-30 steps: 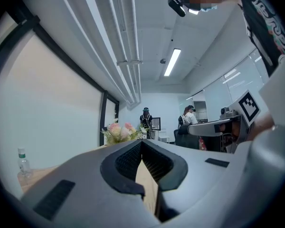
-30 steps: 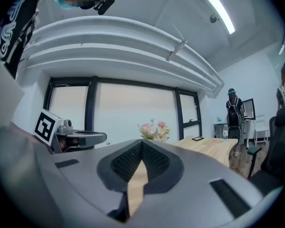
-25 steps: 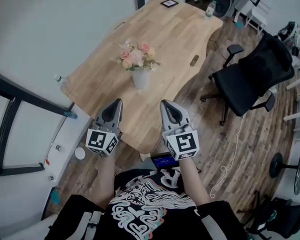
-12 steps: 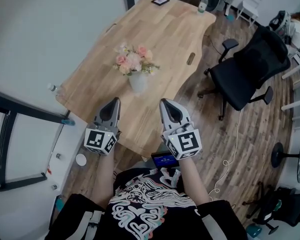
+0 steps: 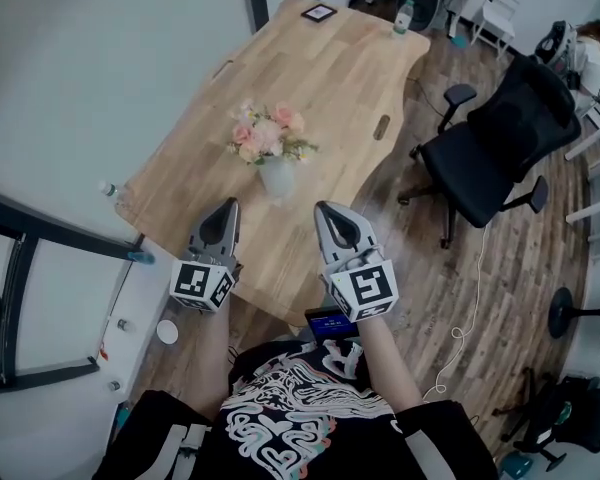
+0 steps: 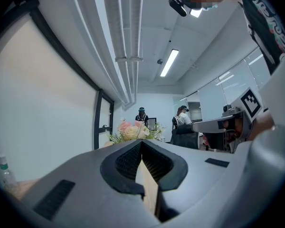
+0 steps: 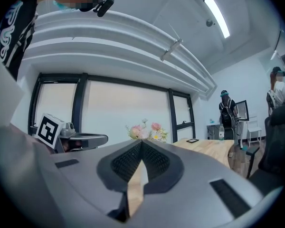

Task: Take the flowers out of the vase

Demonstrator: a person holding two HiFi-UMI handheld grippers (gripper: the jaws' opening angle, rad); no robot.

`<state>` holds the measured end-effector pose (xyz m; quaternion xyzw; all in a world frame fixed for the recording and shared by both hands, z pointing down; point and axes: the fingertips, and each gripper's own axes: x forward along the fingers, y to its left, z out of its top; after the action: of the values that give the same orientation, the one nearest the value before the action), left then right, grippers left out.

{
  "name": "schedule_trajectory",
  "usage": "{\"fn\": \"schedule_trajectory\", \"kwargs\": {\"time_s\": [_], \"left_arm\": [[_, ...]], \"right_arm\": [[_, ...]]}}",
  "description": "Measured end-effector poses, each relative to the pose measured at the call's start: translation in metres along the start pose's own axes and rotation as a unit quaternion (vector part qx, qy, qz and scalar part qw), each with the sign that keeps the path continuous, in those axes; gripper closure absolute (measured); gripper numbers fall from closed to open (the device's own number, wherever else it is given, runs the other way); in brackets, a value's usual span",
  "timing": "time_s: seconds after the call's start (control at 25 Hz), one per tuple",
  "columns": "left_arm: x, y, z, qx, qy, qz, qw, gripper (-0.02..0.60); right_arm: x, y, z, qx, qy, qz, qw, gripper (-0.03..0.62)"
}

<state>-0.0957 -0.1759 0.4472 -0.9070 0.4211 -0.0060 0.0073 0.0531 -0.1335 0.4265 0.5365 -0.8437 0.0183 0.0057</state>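
Flowers (image 5: 268,136) are seen in the vase (image 5: 277,178), mid-frame. Left gripper (image 5: 227,206) and right gripper (image 5: 326,209) are held below it, jaws together, empty.

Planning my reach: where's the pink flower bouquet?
Head view: the pink flower bouquet stands in a white vase on the wooden table, beyond the left gripper and right gripper.

A long pale wooden table (image 5: 330,78) ran from near to far beside a plain white wall (image 5: 90,58) on the left. A black office chair (image 5: 500,148) stood right of it on dark plank floor (image 5: 525,273). Black-framed windows (image 7: 128,110) lined one side, and a strip light (image 6: 169,63) glowed overhead.
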Motion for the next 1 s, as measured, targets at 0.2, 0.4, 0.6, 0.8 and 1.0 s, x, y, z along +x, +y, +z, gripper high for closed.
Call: {"fn": "schedule_trajectory", "kwargs": {"time_s": [0.2,0.4,0.6,0.8,1.0], "left_arm": [[0.013,0.005,0.0,0.008,0.004,-0.005,0.9999,0.578],[0.024,0.009,-0.011,-0.011,0.019,0.0,0.9998,0.577],[0.037,0.009,-0.017,-0.025,0.023,-0.011,0.9994,0.575],[0.049,0.013,-0.021,-0.03,0.02,-0.016,0.9992,0.572],[0.063,0.018,-0.024,-0.027,0.022,-0.022,0.9991,0.571]], "right_arm": [[0.005,-0.002,-0.001,-0.006,0.005,0.006,1.0,0.588],[0.007,-0.006,-0.005,-0.005,0.011,0.01,1.0,0.588],[0.013,-0.012,-0.011,0.0,0.016,0.016,1.0,0.588],[0.02,-0.018,-0.018,0.003,0.022,0.018,1.0,0.588],[0.029,-0.031,-0.021,0.003,0.028,0.018,0.999,0.588]]}}
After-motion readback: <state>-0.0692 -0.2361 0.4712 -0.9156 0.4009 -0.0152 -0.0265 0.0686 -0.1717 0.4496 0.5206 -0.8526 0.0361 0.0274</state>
